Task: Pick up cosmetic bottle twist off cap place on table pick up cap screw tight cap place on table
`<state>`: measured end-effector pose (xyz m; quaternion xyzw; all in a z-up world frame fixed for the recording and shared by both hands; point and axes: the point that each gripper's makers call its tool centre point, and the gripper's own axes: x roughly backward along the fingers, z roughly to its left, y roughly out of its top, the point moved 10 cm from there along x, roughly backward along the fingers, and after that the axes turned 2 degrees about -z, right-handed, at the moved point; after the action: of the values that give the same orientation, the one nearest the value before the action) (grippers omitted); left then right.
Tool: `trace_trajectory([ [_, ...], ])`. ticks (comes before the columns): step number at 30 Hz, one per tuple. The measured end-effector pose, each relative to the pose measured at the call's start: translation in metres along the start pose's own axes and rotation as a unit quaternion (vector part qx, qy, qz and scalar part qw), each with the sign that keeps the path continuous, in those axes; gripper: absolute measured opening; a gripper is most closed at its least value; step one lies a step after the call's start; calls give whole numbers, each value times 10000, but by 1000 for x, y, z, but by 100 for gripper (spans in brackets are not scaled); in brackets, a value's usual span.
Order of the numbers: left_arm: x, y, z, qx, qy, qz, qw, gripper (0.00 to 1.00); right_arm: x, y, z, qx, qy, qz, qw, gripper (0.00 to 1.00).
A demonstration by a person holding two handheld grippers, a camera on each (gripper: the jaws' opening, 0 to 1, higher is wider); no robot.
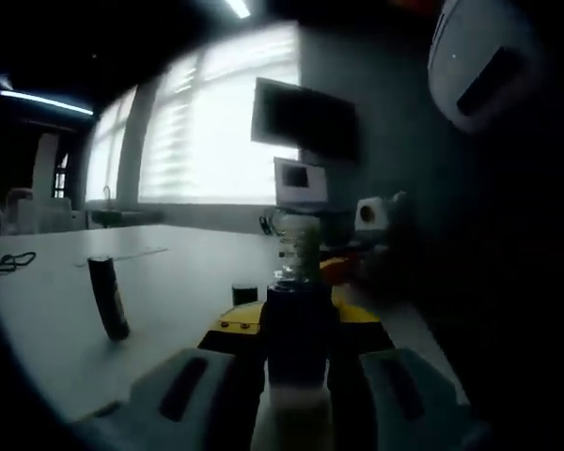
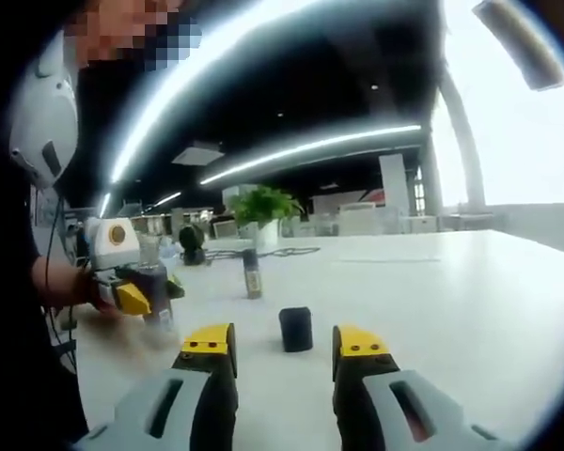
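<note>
Small black cylindrical cap (image 2: 296, 329) stands upright on white desk (image 2: 470, 301), just ahead of right hand-held gripper (image 2: 284, 352), jaws parted, empty. Left hand-held gripper (image 1: 296, 324) clamps uncapped dark cosmetic bottle (image 1: 296, 282), threaded neck pointing away. Right nearer cap.

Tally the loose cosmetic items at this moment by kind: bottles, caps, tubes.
Cosmetic bottle, cap off, held in the left gripper: 1
Black cap on the table: 1
Dark upright tube on the table: 1
Total: 3
</note>
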<state>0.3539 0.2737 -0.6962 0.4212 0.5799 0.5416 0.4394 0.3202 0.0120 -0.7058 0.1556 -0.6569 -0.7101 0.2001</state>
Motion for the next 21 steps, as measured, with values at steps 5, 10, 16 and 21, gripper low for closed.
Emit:
trace_trajectory([
  [5, -2, 1, 3, 28, 25, 1, 10000, 15, -1, 0, 0, 18, 13, 55, 10000, 33],
  [10, 1, 0, 3, 54, 63, 0, 10000, 15, -9, 1, -1, 8, 69, 56, 10000, 31],
  [16, 1, 0, 0, -51, -19, 6, 10000, 15, -23, 2, -1, 102, 328, 127, 9993, 32],
  [21, 3, -1, 0, 0, -28, -9, 10000, 15, -34, 4, -4, 235, 495, 190, 9983, 32],
])
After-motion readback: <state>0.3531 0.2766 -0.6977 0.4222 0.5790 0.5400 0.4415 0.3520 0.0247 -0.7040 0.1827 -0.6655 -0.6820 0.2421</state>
